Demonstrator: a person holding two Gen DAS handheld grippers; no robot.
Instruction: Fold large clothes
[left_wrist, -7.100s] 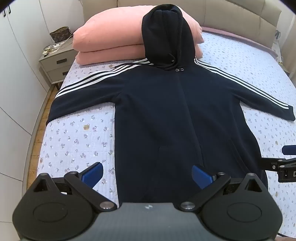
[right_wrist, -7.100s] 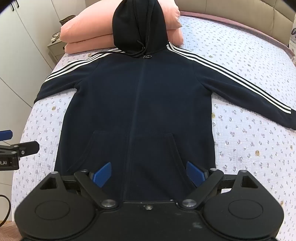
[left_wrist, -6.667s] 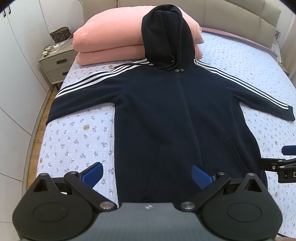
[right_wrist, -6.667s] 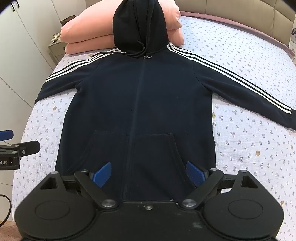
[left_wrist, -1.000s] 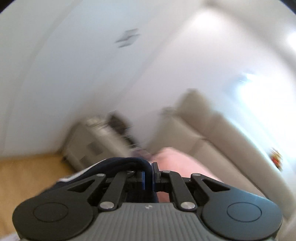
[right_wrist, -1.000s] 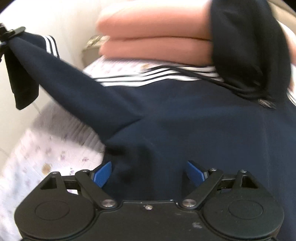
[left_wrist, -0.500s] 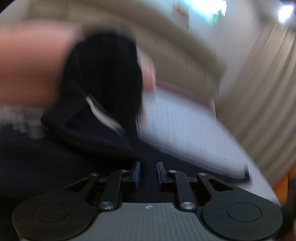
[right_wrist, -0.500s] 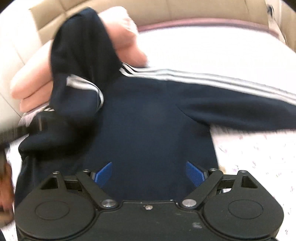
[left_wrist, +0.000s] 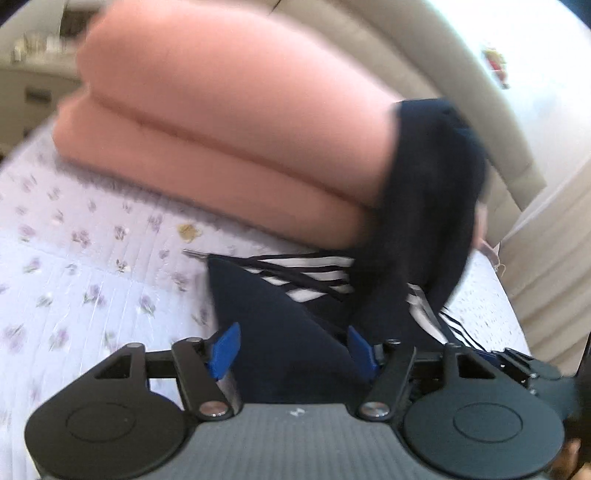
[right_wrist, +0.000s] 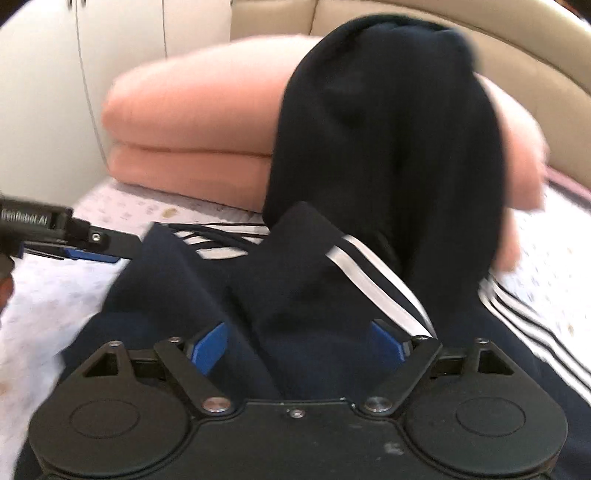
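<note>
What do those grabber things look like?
Each gripper is black, with two round discs, jointed link bars with silver screws, and blue finger pads. The left gripper has a ribbed grey top; from the side it shows white lettering. The right gripper is all black.

My left gripper tips downward, and its jaws have just been opening; the blue pads stand apart and press on nothing. My right gripper also tips downward, blue pads spread wide and gripping nothing.
</note>
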